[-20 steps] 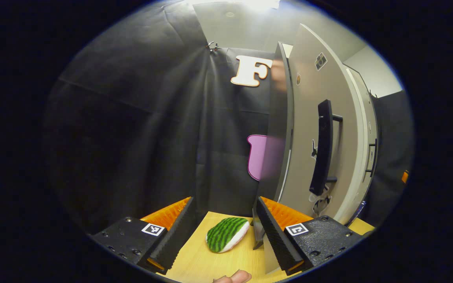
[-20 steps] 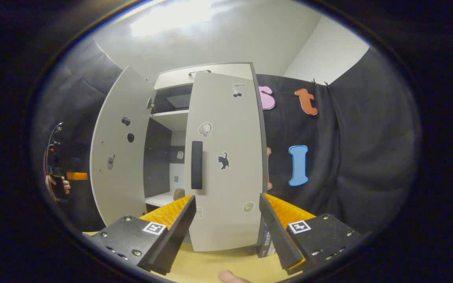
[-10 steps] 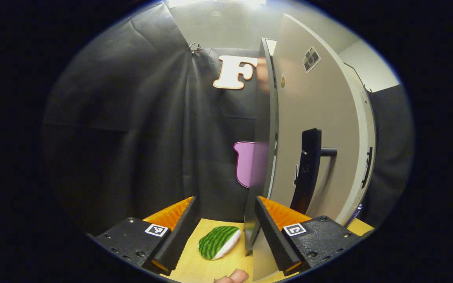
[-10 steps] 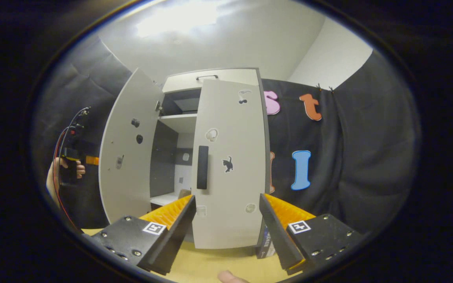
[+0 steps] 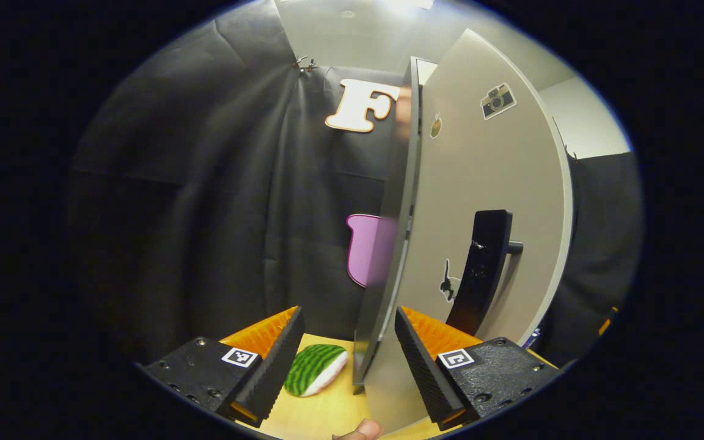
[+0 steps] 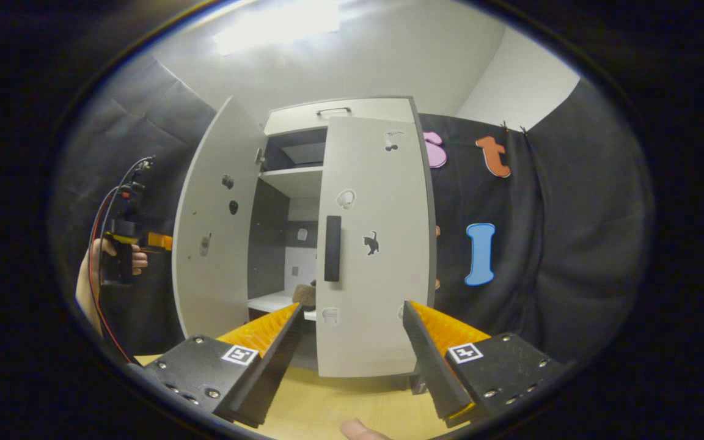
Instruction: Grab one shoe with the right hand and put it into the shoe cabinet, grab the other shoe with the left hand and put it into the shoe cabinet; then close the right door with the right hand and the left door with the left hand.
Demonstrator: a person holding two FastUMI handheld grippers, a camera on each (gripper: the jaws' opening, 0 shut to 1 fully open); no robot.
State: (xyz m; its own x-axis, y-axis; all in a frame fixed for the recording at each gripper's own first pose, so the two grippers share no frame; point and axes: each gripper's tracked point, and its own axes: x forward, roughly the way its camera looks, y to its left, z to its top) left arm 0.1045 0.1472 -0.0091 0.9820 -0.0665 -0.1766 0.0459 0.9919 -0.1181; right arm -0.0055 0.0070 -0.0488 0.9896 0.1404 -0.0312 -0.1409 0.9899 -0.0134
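- The shoe cabinet point(image 6: 340, 116) stands ahead of the right gripper point(image 6: 352, 348), whose fingers are spread wide with nothing between them.
- Its right door point(image 6: 376, 244) is nearly closed, straight in front of those fingers; the left door point(image 6: 211, 244) hangs open, up and to their left.
- Through the gap a brownish shoe point(image 6: 304, 296) rests on a lower shelf point(image 6: 266, 301).
- The left gripper point(image 5: 346, 357) is wide open and holds nothing; the left door's edge rises between its fingers.
- A green striped pad point(image 5: 315, 377) lies on the wooden table point(image 5: 327, 415) beside the left finger.
- Stickers on the doors: a cat point(image 6: 371, 242), a camera point(image 5: 498, 100); no writing is legible.
- A hand point(image 6: 121, 260) grips the left gripper, far left of the right gripper.
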